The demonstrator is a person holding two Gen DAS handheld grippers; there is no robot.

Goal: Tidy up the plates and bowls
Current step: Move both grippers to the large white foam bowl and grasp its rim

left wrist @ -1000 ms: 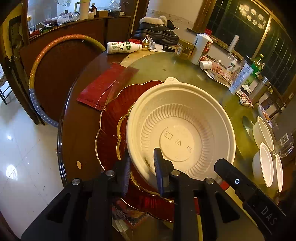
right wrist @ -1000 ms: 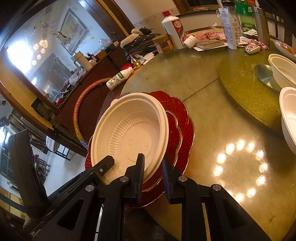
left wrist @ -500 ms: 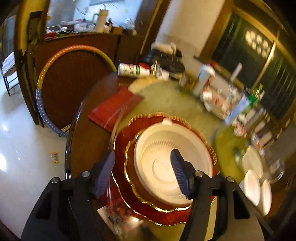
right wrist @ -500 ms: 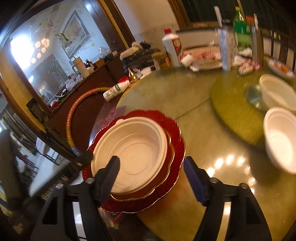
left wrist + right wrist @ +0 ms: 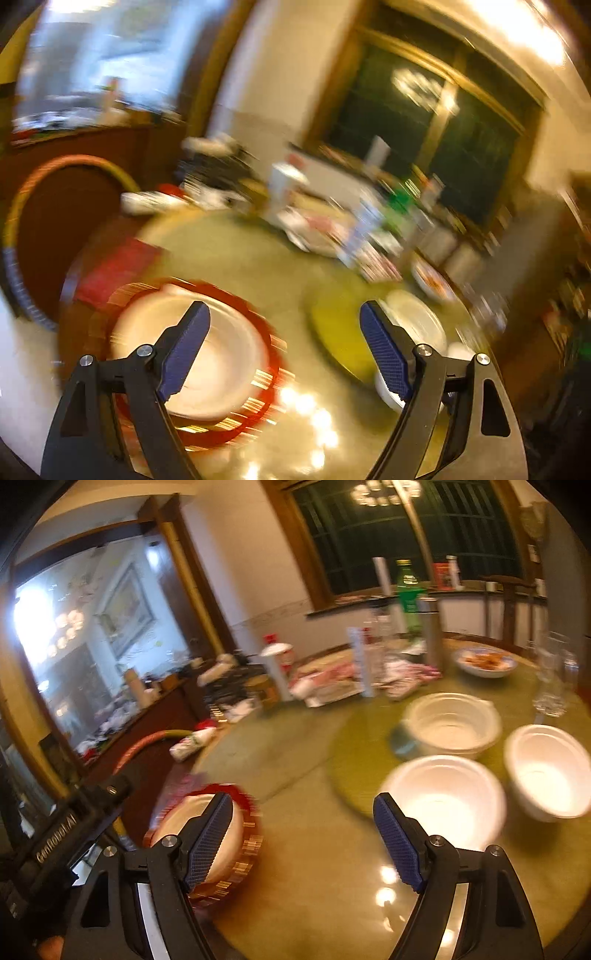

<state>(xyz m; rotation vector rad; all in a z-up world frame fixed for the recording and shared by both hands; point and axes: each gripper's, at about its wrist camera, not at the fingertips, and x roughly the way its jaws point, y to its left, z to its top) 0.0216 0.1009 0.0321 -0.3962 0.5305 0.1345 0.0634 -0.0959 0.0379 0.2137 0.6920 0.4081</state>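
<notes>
Both tongs are spread wide and hold nothing. The left tongs [image 5: 284, 350] hang above the surface [image 5: 236, 258], the white plate [image 5: 221, 354] on red plates [image 5: 269, 354] beneath their left finger. Ahead of the right tongs [image 5: 303, 838] sit three white bowls [image 5: 447, 797].

Glossy tabletop [image 5: 314, 867] throwing back lamp glare — white bowls [image 5: 447, 805] look matt, foam-like plastic; red plates [image 5: 266, 332] shiny, gold-edged; right tool [image 5: 303, 834] pads [image 5: 397, 843] rough, cross-hatched blue on matt black plastic.
</notes>
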